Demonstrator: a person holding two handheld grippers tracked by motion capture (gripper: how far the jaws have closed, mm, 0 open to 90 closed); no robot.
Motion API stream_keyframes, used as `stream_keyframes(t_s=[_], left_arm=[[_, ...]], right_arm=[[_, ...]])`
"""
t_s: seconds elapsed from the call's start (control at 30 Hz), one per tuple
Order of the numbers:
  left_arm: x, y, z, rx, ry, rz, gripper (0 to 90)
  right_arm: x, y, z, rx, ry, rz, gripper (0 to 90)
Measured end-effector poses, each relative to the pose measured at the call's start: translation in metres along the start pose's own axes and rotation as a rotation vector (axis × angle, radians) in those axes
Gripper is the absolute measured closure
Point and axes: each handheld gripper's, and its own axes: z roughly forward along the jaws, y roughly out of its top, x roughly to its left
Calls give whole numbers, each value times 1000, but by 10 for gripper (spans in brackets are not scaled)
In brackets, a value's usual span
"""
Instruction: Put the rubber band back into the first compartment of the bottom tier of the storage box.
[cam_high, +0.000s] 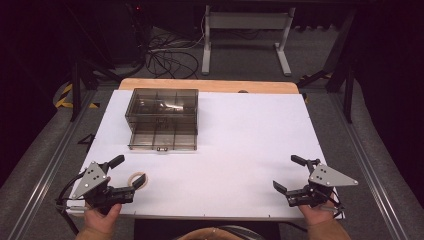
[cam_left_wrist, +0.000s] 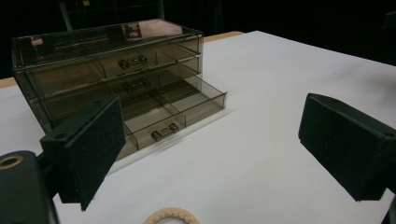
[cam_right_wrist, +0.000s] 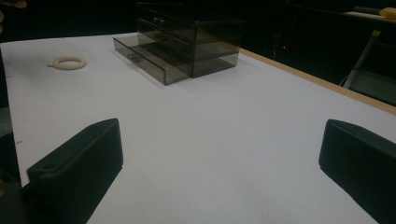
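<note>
A smoky clear drawer box (cam_high: 162, 107) stands at the back left of the white table, its bottom drawer (cam_high: 162, 140) pulled out toward me. The same box (cam_left_wrist: 112, 70) and its pulled-out drawer (cam_left_wrist: 173, 114) lie ahead in the left gripper view. A cream braided ring (cam_high: 135, 180) lies flat on the table near the front left. My left gripper (cam_high: 128, 171) stands open, the ring (cam_left_wrist: 171, 217) low between its wide-apart jaws and untouched. At the front right my right gripper (cam_high: 290, 174) is open with nothing in it. Its own view has the box (cam_right_wrist: 191, 37) and ring (cam_right_wrist: 67, 62) far off.
The white table top (cam_high: 240, 135) has a wooden strip along its far edge (cam_high: 210, 85). Beyond it are a white desk frame (cam_high: 245, 35) and cables on the floor (cam_high: 165, 57). Metal rails run along both sides of the table.
</note>
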Motion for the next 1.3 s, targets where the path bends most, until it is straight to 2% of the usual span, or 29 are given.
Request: stream_keyframes(t_s=[0.33, 0.7, 0.87, 1.07, 1.3], left_arm=[[0, 1, 0, -1, 2, -10, 85], [-1, 2, 2, 7, -1, 1, 88], [0, 3, 2, 5, -12, -14, 89], [1, 7, 4, 17, -25, -15, 89], [6, 17, 10, 59, -27, -15, 92]], right_arm=[[3, 0, 2, 5, 14, -11, 8], [3, -1, 1, 12, 14, -4, 10], [3, -1, 2, 13, 19, -5, 11], [3, -2, 3, 14, 22, -5, 12], [4, -2, 5, 22, 24, -6, 14]])
